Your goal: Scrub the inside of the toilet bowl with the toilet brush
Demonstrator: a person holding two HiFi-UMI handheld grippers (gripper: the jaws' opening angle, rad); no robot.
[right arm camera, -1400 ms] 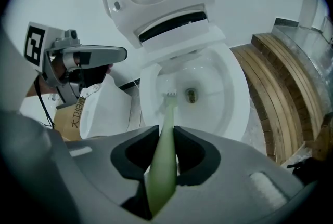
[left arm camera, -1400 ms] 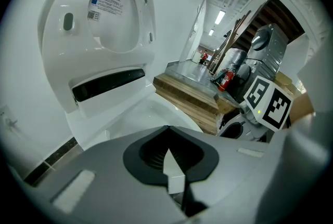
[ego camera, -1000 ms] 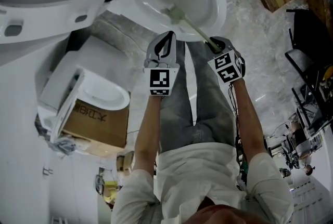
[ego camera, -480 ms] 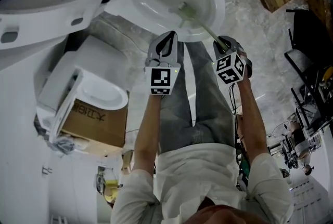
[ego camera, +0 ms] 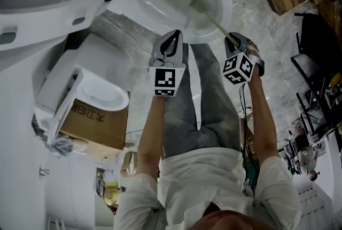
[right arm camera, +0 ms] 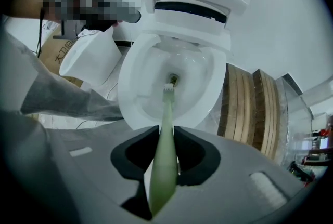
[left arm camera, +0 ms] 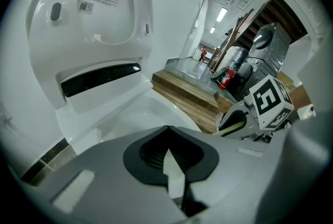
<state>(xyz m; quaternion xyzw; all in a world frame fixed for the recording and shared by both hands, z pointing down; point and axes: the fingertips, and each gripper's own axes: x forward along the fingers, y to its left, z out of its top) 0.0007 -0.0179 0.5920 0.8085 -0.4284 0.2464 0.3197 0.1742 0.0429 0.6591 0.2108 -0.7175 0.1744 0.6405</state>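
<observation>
Right gripper clamps the pale-green toilet brush, its head inside the toilet bowl near the drain, so scrubbing looks under way, the remainder unclear, while the left gripper hangs closed, empty.

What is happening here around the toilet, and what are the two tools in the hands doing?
A person stands before a white ceramic toilet bowl with a gripper in each hand. The right gripper is shut on the handle of a pale green plastic toilet brush, whose bristled head reaches down inside the bowl, close to the drain hole. The left gripper is shut on nothing and takes no part.
</observation>
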